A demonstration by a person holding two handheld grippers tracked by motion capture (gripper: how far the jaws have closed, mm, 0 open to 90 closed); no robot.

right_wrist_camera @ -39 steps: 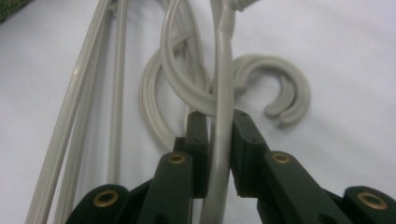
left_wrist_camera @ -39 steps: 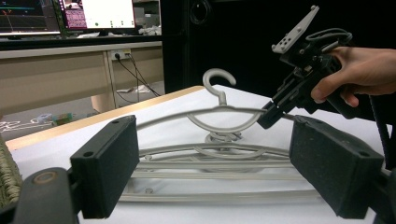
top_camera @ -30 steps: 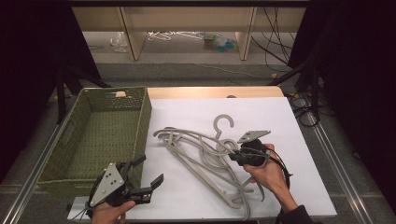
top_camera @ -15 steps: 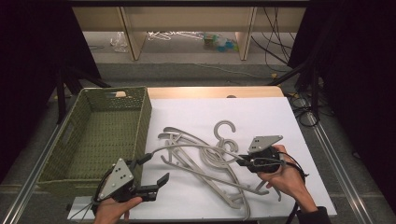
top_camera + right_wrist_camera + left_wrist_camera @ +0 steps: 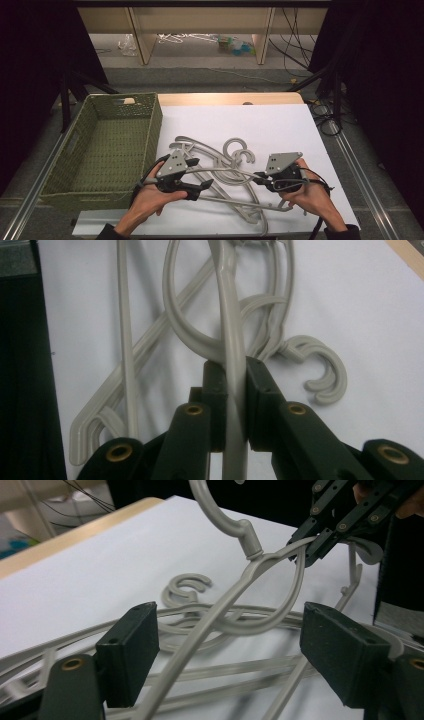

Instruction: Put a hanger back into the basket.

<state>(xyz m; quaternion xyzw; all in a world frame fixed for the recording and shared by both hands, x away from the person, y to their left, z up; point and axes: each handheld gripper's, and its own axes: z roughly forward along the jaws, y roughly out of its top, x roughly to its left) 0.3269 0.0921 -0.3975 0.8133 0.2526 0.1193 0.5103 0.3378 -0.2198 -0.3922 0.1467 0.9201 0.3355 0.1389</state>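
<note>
Several grey plastic hangers (image 5: 239, 150) lie tangled on the white table top (image 5: 280, 125). My right gripper (image 5: 258, 176) is shut on the arm of one hanger (image 5: 225, 171), held just above the pile; in the right gripper view the arm (image 5: 227, 315) runs straight up out of the closed right gripper (image 5: 232, 395). My left gripper (image 5: 202, 173) is open, and the same raised arm (image 5: 215, 615) passes between its pads (image 5: 127, 660) without touching them. The left gripper view also catches the right gripper (image 5: 312, 542) pinching that hanger below its hook.
A green woven basket (image 5: 156, 120), with nothing seen inside, stands at the left against the white sheet. A wooden edge (image 5: 225, 98) shows at the table's back. Shelves and cables lie beyond on the floor. Bare white surface lies behind and to the right of the pile.
My left gripper has moved right and forward from the front edge until it straddles the hanger arm. The right gripper has shifted right and nearer, still shut on the hanger.
</note>
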